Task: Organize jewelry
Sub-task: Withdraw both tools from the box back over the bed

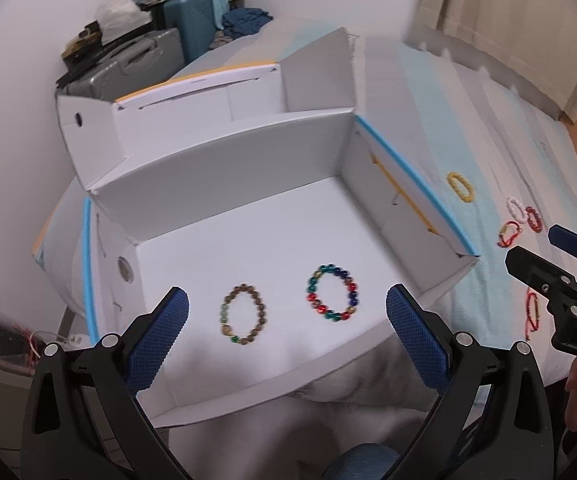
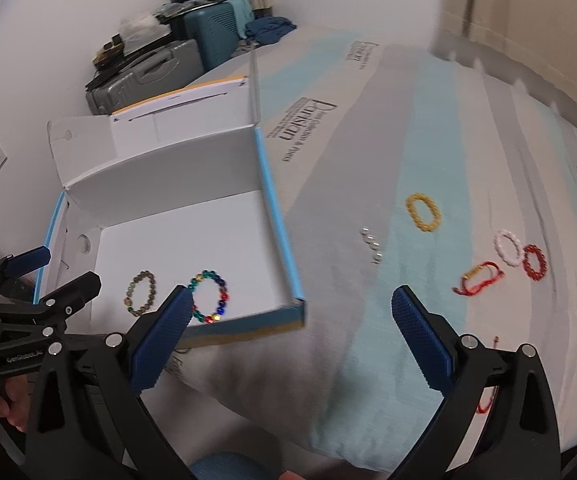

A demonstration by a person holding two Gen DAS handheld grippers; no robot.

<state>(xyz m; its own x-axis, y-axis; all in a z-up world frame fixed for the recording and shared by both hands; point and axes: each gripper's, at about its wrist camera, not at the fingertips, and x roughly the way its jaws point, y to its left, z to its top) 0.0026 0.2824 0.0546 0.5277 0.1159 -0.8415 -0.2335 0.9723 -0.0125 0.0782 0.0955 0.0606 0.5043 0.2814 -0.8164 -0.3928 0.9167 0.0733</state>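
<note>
While over white box point(image 1: 248, 216): left gripper point(image 1: 286, 312) spread wide, empty; right gripper point(image 2: 290, 320) likewise; brown bracelet point(image 1: 243, 315), multicolour bracelet point(image 1: 333, 293) inside.

Both grippers look the same: matte black plastic frames with silver round screws at the pivots, and blue fingers point(image 1: 416, 332) with a knurled diamond texture. The left gripper point(image 2: 54, 266) has "GenRobot.AI" in white below its screws

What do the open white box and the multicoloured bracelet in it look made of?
Open white box: apparently matte cardboard, judging by its thin folded walls, creases and slot tabs. Multicoloured bead bracelet: round glossy beads with bright highlights, possibly glass or polished stone; cannot tell which.
</note>
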